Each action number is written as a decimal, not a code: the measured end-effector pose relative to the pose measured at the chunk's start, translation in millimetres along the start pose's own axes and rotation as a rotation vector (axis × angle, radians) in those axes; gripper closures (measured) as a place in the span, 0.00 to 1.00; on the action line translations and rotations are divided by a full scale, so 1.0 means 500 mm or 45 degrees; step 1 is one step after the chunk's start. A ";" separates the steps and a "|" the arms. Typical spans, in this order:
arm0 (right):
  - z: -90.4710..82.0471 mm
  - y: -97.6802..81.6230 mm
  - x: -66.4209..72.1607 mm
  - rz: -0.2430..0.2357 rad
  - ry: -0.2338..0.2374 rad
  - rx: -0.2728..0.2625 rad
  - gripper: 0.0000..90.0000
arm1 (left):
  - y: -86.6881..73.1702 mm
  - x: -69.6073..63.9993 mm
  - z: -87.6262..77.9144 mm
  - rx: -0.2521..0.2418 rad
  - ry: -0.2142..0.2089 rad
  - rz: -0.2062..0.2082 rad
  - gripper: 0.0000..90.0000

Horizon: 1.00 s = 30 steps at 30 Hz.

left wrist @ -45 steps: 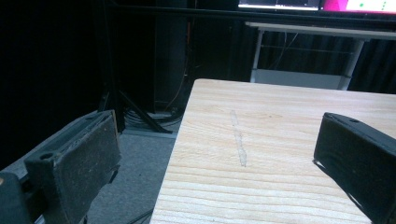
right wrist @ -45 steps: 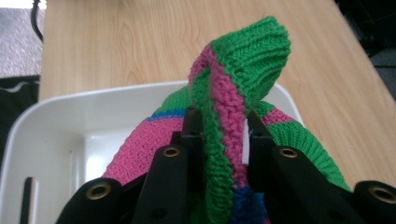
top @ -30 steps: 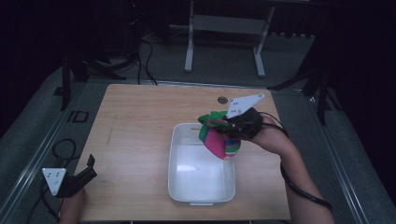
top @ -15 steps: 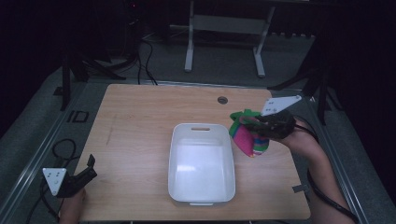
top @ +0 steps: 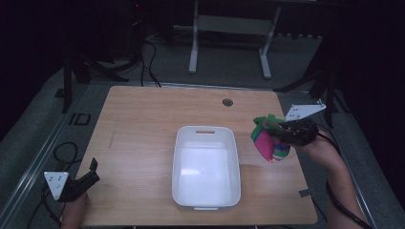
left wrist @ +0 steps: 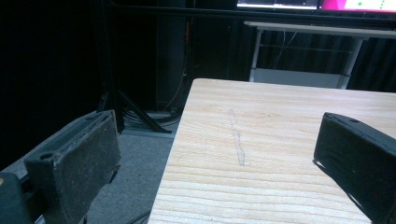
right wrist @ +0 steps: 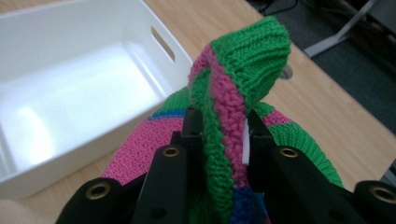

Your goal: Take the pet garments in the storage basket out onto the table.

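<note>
- High view: right gripper [top: 272, 128] sat over the bench's right edge, about midway along it, just right of the white bin [top: 206, 167].
- Its jaws were clenched on a knitted piece [top: 268, 142] striped green, pink and blue; the bulk of the knit hung below the jaws, off the wood as far as the view showed.
- Right gripper view: both black jaws pinched a fold of the knitted piece [right wrist: 224, 121], with a green ribbed cuff standing up above the pinch. A small white tab showed between the fold and one jaw.
- Same view: the bin [right wrist: 88, 84] lay beside the knit, apart from it, with a handle slot cut in its near wall.
- High view: the bin stood at the bench's middle, closer to the near edge, long side running near to far.
- High view: left gripper [top: 91, 172] rested at the near left corner of the bench [top: 143, 124], well apart from the bin and the knit.
- Left gripper view: left gripper [left wrist: 224, 154] had its jaws released, spread wide, bare wood grain and the bench's left edge between them.
- A small round hole [top: 228, 102] sat near the bench's far edge.
</note>
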State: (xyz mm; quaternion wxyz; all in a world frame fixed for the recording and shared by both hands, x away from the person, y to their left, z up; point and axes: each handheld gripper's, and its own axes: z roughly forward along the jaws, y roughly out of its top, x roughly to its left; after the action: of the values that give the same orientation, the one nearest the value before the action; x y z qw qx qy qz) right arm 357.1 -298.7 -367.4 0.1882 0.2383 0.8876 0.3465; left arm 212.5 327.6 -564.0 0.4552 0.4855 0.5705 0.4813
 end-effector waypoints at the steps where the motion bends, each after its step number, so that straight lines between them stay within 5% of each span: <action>1: 0.008 -0.007 -0.001 0.013 0.002 0.005 0.84 | 0.000 0.000 0.000 0.001 0.001 0.000 0.01; 14: 0.137 -0.101 -0.001 0.119 0.051 0.107 0.84 | 0.000 -0.001 0.000 -0.001 -0.007 0.005 0.01; 30: 0.245 -0.181 -0.006 0.234 -0.026 0.191 0.84 | 0.000 -0.001 0.000 -0.001 -0.013 0.004 0.01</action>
State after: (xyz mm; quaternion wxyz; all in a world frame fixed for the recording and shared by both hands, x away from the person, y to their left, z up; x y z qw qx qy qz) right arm 393.9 -294.6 -515.1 0.1465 0.3355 0.8835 0.2923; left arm 212.5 326.9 -564.0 0.4575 0.4887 0.5672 0.4797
